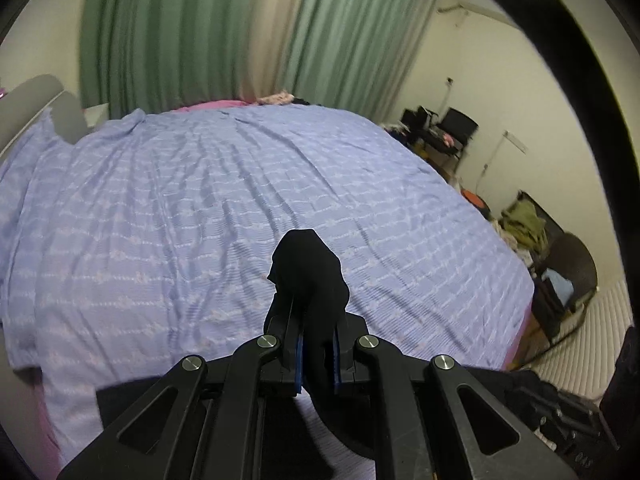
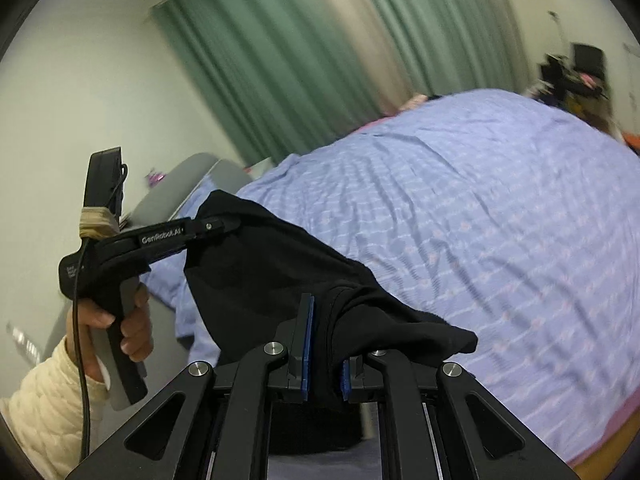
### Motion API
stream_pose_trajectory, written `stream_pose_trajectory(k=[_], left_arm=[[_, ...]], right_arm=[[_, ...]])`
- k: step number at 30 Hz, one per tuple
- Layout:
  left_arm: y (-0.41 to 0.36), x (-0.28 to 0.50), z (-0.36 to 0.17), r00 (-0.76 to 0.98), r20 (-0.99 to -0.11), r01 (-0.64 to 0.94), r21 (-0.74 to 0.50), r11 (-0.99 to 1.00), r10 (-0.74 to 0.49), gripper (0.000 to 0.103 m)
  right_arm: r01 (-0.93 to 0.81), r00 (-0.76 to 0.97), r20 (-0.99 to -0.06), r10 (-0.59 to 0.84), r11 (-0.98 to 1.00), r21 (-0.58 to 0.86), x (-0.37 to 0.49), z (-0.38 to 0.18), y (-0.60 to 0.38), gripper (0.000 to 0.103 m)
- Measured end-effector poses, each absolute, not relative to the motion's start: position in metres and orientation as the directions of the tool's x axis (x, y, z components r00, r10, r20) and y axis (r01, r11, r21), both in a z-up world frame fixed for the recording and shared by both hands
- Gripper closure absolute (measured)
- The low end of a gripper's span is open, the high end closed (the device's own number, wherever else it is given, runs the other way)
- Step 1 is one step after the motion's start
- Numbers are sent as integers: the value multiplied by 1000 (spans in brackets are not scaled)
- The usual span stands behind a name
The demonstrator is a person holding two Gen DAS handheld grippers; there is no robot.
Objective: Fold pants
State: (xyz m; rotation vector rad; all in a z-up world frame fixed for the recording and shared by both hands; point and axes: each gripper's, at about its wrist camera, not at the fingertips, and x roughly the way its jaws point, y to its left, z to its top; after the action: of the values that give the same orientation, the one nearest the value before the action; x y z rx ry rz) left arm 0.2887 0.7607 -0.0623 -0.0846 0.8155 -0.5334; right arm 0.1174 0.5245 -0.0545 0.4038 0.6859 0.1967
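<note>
Am holding black pants [image 2: 256,276] stretched between left gripper [image 1: 316,300] and right gripper [image 2: 326,344] (both clamped on cloth), hanging above bed [image 1: 200,200], long axis running gripper to gripper.

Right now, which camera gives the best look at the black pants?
The right wrist view: the pants stretch visibly between the left gripper and right gripper. The left wrist view shows only a bunched bit in its fingers.

green curtains [image 1: 192,32] | pale walls [image 1: 472,64] | lilac-sheeted bed [image 1: 240,184] | possibly desk, blurred [image 1: 440,132]
</note>
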Motion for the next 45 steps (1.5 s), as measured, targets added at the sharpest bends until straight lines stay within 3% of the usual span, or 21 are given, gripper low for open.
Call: stream_pose_trajectory(k=[3, 8, 18, 27, 30, 32, 36, 37, 39, 45], left_arm=[[782, 302, -63, 528, -673, 477, -269, 836, -518, 92], [825, 310, -93, 481, -724, 524, -214, 825, -494, 92], [912, 318, -193, 390, -818, 424, -247, 871, -422, 92], [947, 322, -247, 335, -870, 373, -230, 899, -362, 91], [952, 323, -254, 340, -886, 351, -192, 917, -315, 86], [952, 324, -255, 365, -898, 316, -130, 940, -247, 72], [965, 311, -235, 492, -867, 199, 31, 980, -73, 62], [969, 307, -230, 513, -857, 182, 47, 982, -54, 60], [976, 285, -213, 552, -832, 166, 52, 985, -49, 59], [973, 198, -176, 617, -786, 154, 75, 985, -37, 48]], right_arm=[[38, 779, -579, 241, 903, 428, 114, -56, 561, 91], [90, 712, -654, 255, 891, 445, 112, -83, 631, 91], [157, 454, -799, 394, 847, 507, 123, -187, 729, 91], [137, 322, -858, 399, 877, 460, 132, -236, 777, 91], [119, 297, -867, 400, 886, 449, 132, -241, 787, 91], [101, 274, -873, 403, 891, 442, 135, -245, 793, 88], [82, 203, -868, 453, 875, 476, 126, -245, 804, 69], [69, 203, -867, 455, 877, 476, 122, -241, 804, 68], [35, 229, -857, 461, 876, 481, 118, -230, 799, 64], [-34, 450, -812, 371, 916, 399, 110, -174, 742, 32]])
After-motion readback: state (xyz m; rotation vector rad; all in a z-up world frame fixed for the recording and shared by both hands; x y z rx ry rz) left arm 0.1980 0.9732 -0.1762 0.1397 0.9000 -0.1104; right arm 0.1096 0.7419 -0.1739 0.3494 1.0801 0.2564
